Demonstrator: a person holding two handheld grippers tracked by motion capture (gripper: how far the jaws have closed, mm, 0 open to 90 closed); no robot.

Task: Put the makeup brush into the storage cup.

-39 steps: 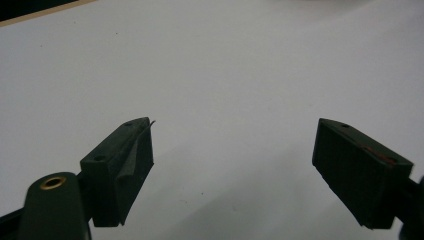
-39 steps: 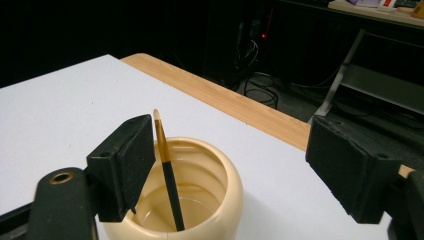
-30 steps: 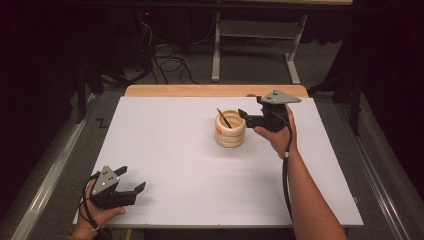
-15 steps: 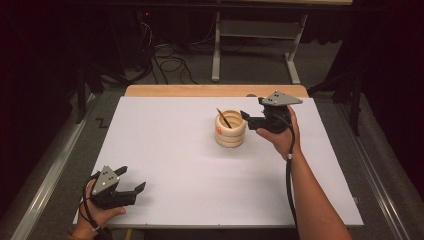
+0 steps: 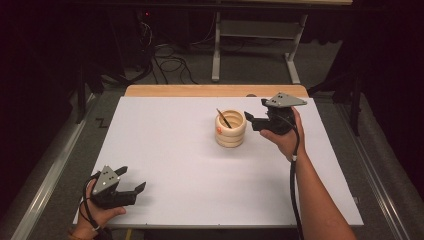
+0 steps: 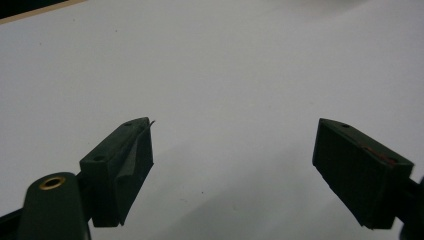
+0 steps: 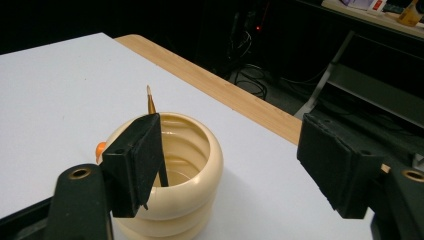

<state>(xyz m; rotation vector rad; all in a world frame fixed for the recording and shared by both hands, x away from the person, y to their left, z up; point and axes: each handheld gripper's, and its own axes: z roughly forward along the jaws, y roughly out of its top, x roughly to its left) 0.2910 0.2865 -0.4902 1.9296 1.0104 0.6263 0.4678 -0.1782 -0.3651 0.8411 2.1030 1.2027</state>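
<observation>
A cream ribbed cup point(image 5: 230, 129) stands upright on the white table point(image 5: 190, 160), right of centre, with a thin brush or pencil point(image 5: 223, 118) leaning inside it. My right gripper point(image 5: 250, 120) hovers just right of the cup, open, nothing between its jaws. In the right gripper view the cup point(image 7: 182, 175) sits close below the left jaw and the stick's pointed tip point(image 7: 149, 98) rises over it. My left gripper point(image 5: 132, 181) rests at the near left corner of the table, open and empty. Bare white tabletop point(image 6: 225, 75) lies ahead of its jaws in the left gripper view.
A wooden strip point(image 5: 215, 90) runs along the table's far edge. Beyond it are a metal table frame point(image 5: 260, 35) and cables point(image 5: 165, 60) on the dark floor. A small orange mark point(image 5: 218, 130) sits on the cup's side.
The right gripper has drifted slightly along the cup's right side. The left gripper and the cup have stayed put.
</observation>
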